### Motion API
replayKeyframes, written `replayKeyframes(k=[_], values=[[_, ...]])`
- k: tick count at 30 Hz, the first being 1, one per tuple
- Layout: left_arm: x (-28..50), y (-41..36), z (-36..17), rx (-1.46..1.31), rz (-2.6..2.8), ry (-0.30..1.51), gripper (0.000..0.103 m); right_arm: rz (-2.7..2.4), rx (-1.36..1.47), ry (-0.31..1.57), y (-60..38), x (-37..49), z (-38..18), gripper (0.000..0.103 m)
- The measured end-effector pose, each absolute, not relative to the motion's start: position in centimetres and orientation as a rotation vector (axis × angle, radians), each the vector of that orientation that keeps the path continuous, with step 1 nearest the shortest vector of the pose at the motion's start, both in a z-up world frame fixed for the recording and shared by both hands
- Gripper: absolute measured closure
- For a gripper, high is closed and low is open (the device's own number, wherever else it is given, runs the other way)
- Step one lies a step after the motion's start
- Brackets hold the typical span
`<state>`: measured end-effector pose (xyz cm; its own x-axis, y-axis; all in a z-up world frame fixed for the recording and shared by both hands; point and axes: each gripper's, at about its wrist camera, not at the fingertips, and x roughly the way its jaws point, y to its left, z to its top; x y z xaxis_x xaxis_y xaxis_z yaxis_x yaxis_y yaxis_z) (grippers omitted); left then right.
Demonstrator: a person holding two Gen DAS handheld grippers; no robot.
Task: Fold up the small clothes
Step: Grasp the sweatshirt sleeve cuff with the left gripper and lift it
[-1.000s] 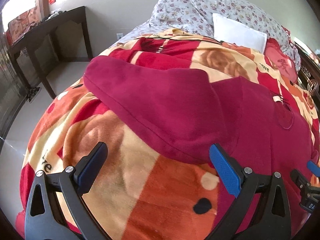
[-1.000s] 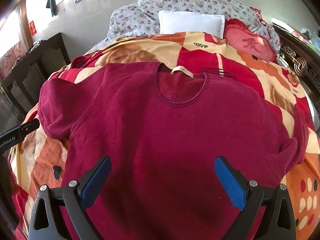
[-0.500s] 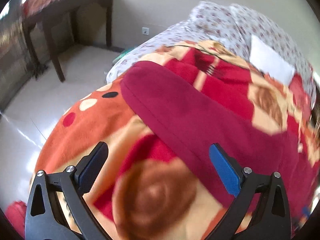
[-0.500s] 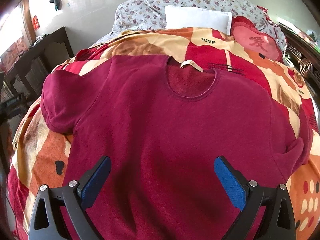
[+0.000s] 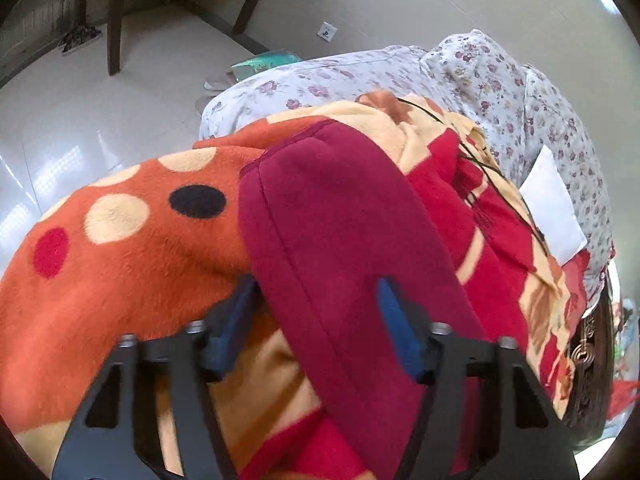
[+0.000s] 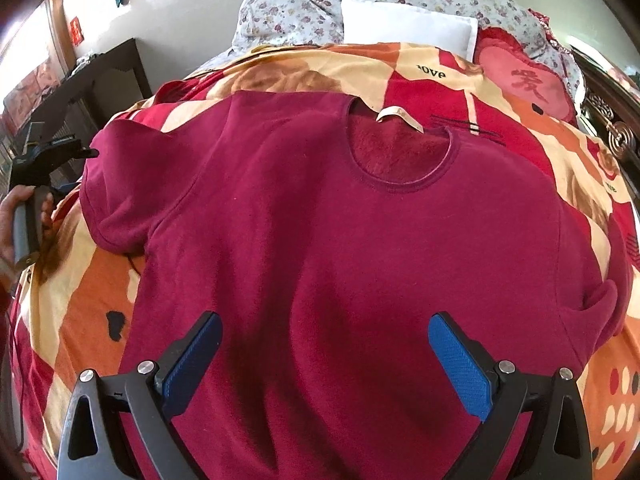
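Left hand-held gripper closing round sleeve (blanket beneath).

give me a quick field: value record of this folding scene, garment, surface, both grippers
garment: dark red fleece short-sleeved top, spread flat, neckline away from the camera, tan label at collar
surface: orange, red and cream patterned plush blanket on a bed
left gripper: at the top's left sleeve, jaws have just been closing, sleeve between them, grip not confirmed
right gripper: open above the top's lower body, holding nothing
behind: white rectangular pillow on floral bedding
fold progress: no fold made yet
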<state>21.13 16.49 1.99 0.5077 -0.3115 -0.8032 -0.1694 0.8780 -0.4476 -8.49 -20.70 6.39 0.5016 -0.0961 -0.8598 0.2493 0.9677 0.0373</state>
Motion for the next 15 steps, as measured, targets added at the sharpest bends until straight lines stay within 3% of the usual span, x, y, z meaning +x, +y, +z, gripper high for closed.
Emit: replayKeyframes(k=[2,4,10,15], values=[[21.2,16.5,2.1,-0.504,-0.091,1.028,0.088,-0.213,0.168,1.024,-21.0,-8.5,6.4,0.001],[20.8,16.9,2.6,-0.529,-0.108,0.996,0.093,-0.215,0.171,1.024,-21.3,-8.6,6.3,0.001],[17.4,15.6,8.0,-0.529,-0.237,0.877,0.096,-0.212,0.202,1.017,-22.0,-8.7,6.2,0.001],[11.2,9.7,14.1,-0.449,-0.454,0.784,0.096,-0.216,0.235,0.985,-22.7,-9.4,6.8,0.001]])
